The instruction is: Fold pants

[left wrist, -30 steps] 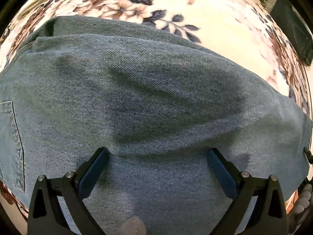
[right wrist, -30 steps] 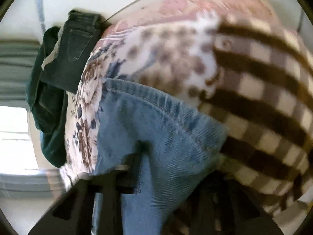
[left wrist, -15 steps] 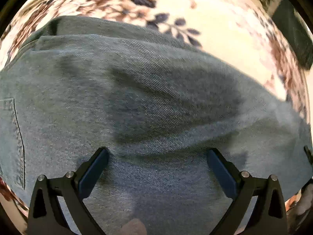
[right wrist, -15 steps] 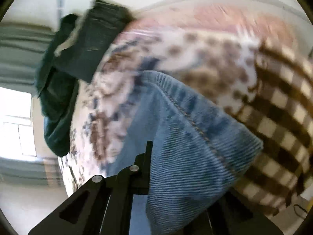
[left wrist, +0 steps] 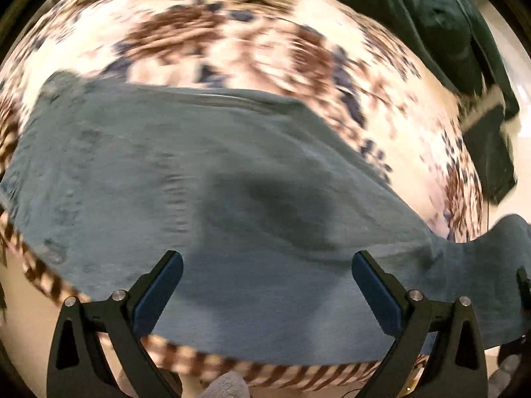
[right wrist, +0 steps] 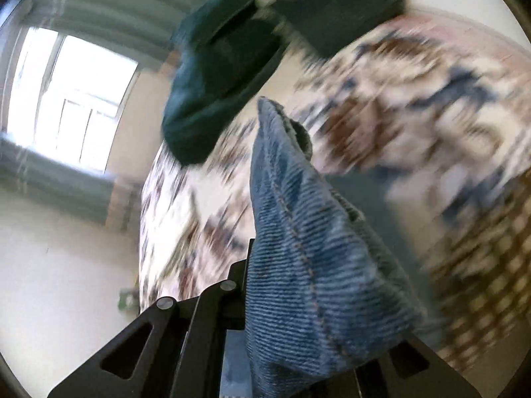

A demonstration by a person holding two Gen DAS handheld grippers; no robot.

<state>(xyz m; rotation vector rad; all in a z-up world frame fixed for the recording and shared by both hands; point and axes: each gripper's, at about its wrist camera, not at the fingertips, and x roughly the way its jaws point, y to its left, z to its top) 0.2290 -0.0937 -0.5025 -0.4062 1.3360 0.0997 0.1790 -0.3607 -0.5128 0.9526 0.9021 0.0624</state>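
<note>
My right hand-held gripper (right wrist: 265, 325) is clamped on a bunched fold of the blue jeans (right wrist: 298, 248), lifted off the floral bedspread (right wrist: 398, 106). My left hand-held gripper (left wrist: 265, 292) hovers with its 2 fingers spread wide above the jeans (left wrist: 199, 182) lying flat. Dark green clothes (right wrist: 212, 99), blurred, probably pants, sit at the bed's far edge.

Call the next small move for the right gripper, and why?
Probably carry the pinched denim across and lay it over the flat part. The right gripper is shut on a lifted end of the blue jeans, while the left gripper hovers open above the spread denim on the floral bedspread.
</note>
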